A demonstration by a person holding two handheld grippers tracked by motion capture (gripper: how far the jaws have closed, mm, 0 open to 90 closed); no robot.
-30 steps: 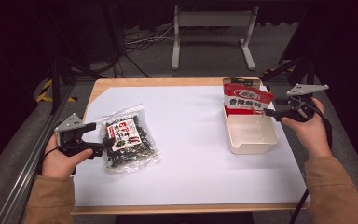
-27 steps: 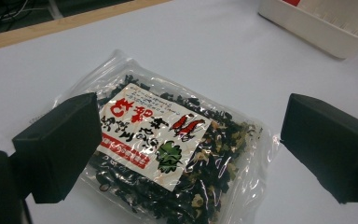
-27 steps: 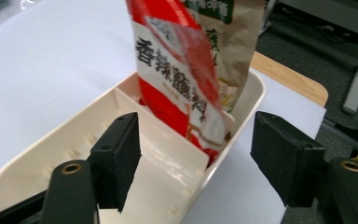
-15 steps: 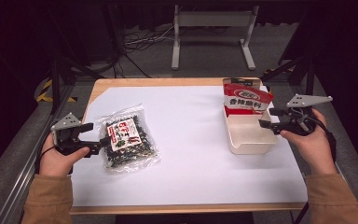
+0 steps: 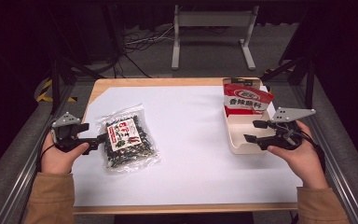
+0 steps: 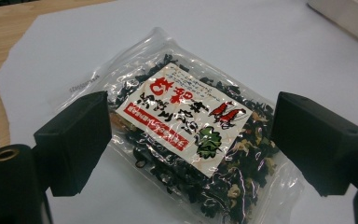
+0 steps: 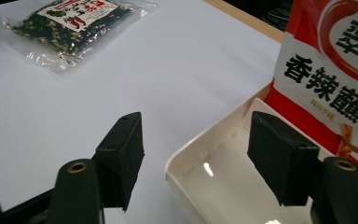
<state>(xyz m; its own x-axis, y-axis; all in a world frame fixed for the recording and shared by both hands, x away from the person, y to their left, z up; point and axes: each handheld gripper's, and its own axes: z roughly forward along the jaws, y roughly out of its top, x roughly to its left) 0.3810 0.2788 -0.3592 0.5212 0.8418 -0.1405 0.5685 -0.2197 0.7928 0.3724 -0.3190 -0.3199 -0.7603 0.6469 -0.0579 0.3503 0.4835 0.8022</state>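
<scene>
High view: I see my left gripper [image 5: 103,138], jaws spread and just narrowing, straddling the dried seaweed packet [image 5: 128,143], well left of the white tray [image 5: 237,143]. My right gripper [image 5: 253,131] gapes empty beside that tray.

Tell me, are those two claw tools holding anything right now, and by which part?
Nothing is held. The left gripper stands open around the seaweed bag; the right gripper hangs open at the white tray corner.

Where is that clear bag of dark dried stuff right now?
In the high view, the clear bag lies flat on the white sheet at the table's left side, just in front of the left gripper.
</scene>
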